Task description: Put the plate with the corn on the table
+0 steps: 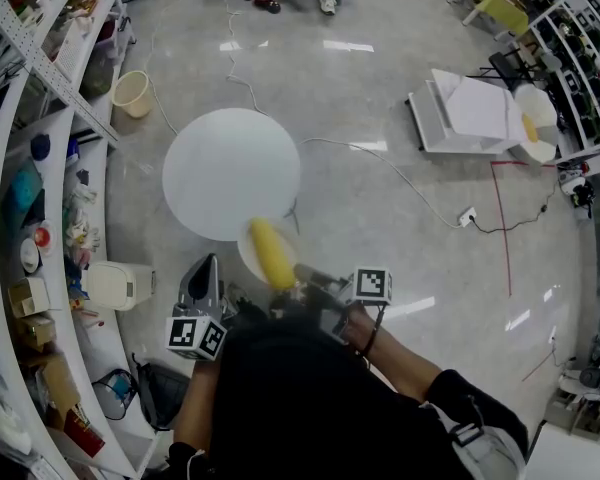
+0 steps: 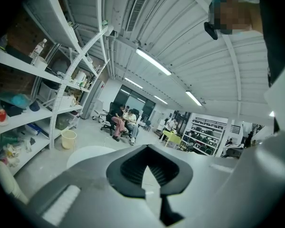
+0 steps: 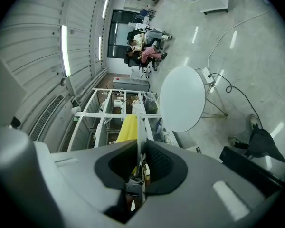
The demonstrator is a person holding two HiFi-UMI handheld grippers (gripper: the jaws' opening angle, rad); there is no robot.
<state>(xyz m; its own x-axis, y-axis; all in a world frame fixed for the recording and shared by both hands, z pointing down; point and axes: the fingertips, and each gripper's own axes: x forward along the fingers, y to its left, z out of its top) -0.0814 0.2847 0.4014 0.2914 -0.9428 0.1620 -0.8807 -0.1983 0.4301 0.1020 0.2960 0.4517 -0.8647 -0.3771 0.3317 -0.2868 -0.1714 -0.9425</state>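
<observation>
Right under its own camera, my right gripper [image 3: 138, 161] is pinched on the near rim of the thin round white plate [image 3: 138, 122], which shows edge-on between the jaws with the yellow cob of corn [image 3: 127, 129] lying on it. From the head view the plate [image 1: 250, 263] hangs out ahead of that gripper [image 1: 306, 280], and the corn's [image 1: 272, 251] long axis runs away from me, slanting a little left. The round white table [image 1: 230, 168] lies straight beyond, its near edge just under the plate's far rim, so the move is forward and slightly left. My left gripper [image 1: 206, 273] sits beside the plate, pressed together on nothing [image 2: 149, 175].
</observation>
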